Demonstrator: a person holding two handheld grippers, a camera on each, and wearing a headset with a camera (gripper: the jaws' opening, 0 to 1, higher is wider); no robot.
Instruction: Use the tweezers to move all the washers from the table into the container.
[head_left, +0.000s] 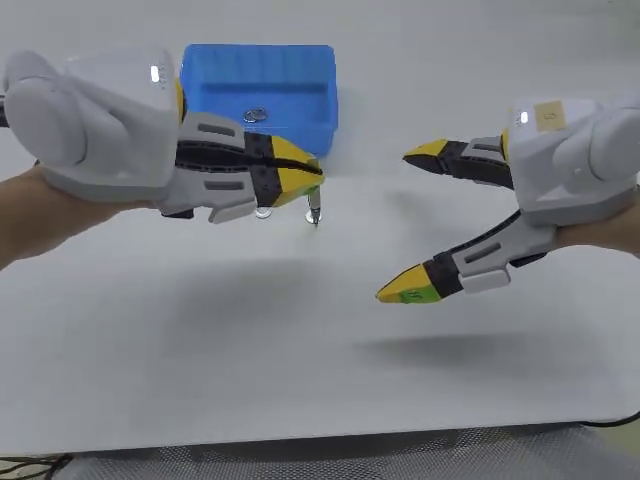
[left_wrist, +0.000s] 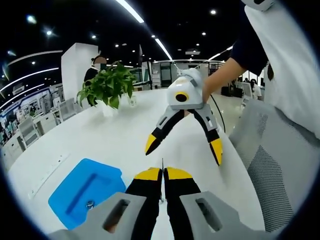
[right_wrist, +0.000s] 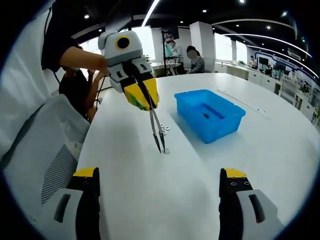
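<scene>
The left tongs (head_left: 312, 176) are closed on the tweezers (head_left: 314, 208), whose tips are at one washer (right_wrist: 166, 150) on the worktop (head_left: 250, 340). The right tongs (head_left: 395, 225) stand open and empty. The container (head_left: 300, 128) sits at 12 o'clock from the tips. The washer is probably light, stiff, thin and slippery, so pinch it across the ring.

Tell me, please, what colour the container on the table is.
Blue. The container shows best in the head view.
</scene>
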